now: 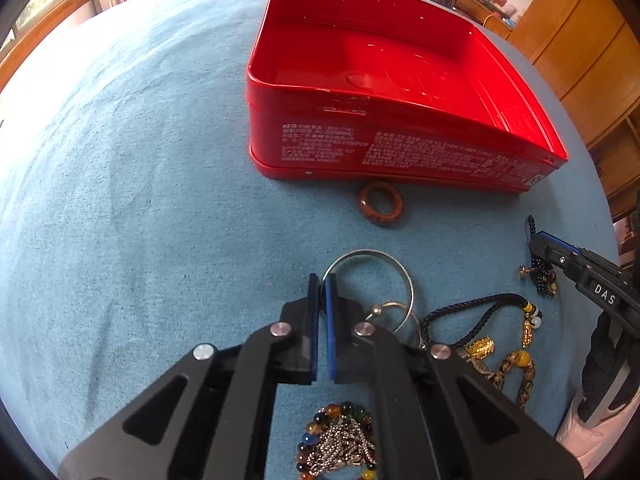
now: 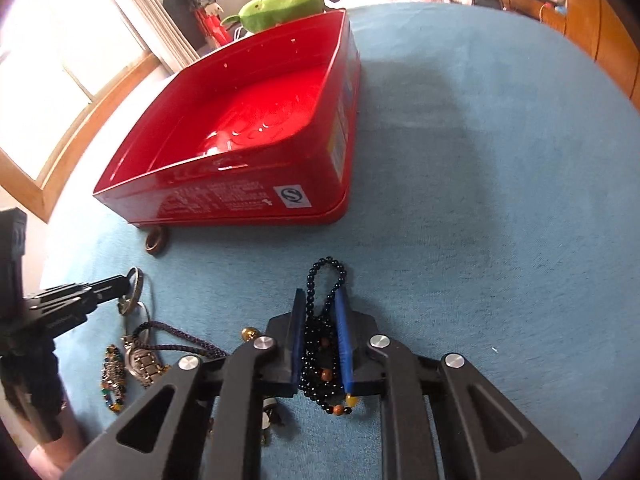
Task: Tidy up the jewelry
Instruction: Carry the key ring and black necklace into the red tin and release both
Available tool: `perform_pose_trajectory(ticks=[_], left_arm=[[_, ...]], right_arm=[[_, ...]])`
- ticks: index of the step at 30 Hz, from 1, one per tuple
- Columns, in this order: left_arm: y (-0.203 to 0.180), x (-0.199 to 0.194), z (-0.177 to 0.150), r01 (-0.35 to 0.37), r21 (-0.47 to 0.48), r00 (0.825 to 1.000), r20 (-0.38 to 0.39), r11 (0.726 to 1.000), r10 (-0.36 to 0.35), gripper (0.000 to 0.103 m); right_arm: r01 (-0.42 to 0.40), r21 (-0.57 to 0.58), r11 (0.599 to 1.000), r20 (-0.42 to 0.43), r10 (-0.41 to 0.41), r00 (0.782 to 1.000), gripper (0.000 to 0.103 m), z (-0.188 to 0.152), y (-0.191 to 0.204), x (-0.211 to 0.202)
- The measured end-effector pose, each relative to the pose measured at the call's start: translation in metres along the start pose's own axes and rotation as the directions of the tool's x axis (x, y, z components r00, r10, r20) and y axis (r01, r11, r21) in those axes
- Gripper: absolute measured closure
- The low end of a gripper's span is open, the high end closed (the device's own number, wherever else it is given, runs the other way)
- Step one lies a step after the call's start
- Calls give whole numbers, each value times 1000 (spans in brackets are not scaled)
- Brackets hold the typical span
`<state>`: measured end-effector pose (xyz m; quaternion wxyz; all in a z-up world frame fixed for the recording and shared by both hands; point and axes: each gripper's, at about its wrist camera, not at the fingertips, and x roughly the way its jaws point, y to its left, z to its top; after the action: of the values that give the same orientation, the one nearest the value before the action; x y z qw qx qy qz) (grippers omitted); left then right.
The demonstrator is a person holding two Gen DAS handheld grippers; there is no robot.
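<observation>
The blue cloth [image 1: 120,200] fills most of both views. On it, in the upper middle of each frame, stands the open red tin [image 1: 400,80], and nothing lies inside it, so by my reading the sorting has barely begun. All the jewelry lies outside the tin, low in the frames: the wooden ring [image 1: 380,203] just below the tin's near wall, the corded necklace [image 1: 480,312], a watch [image 2: 140,360] and bead bracelets [image 1: 340,440]. The left gripper [image 1: 322,284] is clenched on the rim of the silver bangle [image 1: 370,280]. The right gripper [image 2: 320,300] is clenched on the dark bead strand [image 2: 324,336]. Both pieces look ready to go into the tin.
</observation>
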<state>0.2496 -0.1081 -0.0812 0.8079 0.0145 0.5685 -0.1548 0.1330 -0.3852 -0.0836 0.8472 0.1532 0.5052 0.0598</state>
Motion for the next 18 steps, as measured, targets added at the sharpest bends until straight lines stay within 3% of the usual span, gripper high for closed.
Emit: perform_pose_trajectory(ticks=[3,5,15,18], left_arm=[[6,-1,-4,1,1,1000,-1,1000,-1,102],[18,-9,-1,2,1,1000,-3,1000,-2,102],[23,-14,-1,6,4,1000,-9,1000,-6,102],[20,-12,0,7,4,1000,-9,1000,-7,102]], right_arm=[[-6,-9,1000,-10,6,1000,77,-1,1,-1],[-5,-21,1000,-14,5,1000,60,-5,4,-5],[66,-101,993,-31,-69,997,51,-21,13,-8],[64,-123,990,-38,-69,997,42,-26,20,-6]])
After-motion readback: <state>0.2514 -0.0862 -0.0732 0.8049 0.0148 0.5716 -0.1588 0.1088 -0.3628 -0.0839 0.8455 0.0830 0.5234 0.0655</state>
